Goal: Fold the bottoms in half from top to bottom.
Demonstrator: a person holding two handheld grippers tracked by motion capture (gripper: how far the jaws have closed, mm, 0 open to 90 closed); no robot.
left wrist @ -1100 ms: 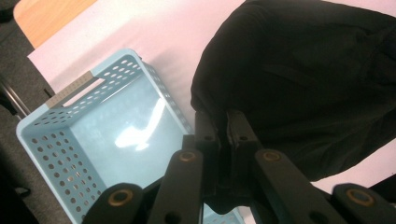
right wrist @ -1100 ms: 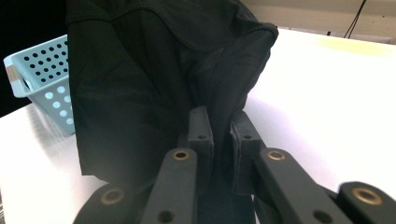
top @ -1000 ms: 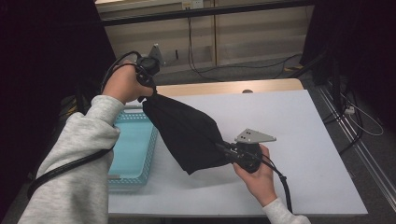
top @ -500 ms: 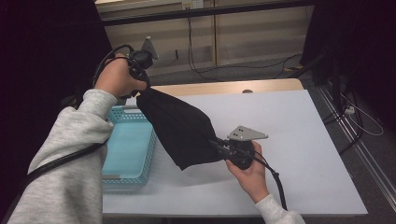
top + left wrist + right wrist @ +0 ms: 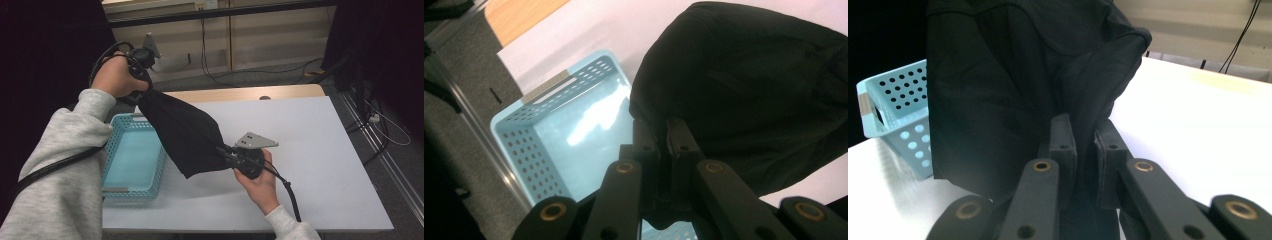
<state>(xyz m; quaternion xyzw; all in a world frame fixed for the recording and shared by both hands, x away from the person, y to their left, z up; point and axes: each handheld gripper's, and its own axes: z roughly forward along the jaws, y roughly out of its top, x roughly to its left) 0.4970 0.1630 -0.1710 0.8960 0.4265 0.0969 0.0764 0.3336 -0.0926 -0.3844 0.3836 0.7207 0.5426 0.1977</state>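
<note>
A black cloth [image 5: 185, 132] hangs stretched in the air between my two grippers, sloping down from upper left to lower right above the white table [image 5: 310, 150]. My left gripper [image 5: 141, 82] holds its upper end high over the table's back left corner, jaws shut on the cloth [image 5: 744, 90]. My right gripper [image 5: 225, 151] is lower, near the table's middle, shut on the cloth's lower edge [image 5: 1013, 95]. In both gripper views the black jaws pinch folds of the fabric, left gripper [image 5: 659, 132], right gripper [image 5: 1083, 132].
A light blue perforated basket [image 5: 131, 187] stands on the table's left side, partly under the cloth, and looks empty [image 5: 549, 145]. Its corner shows at the left of the right gripper view [image 5: 893, 95]. Cables lie on the floor beyond the table [image 5: 280, 72].
Both hands have lifted the cloth a little. The left hand has risen and drifted towards the far left; the right hand has shifted slightly left. Both grips are unchanged.
</note>
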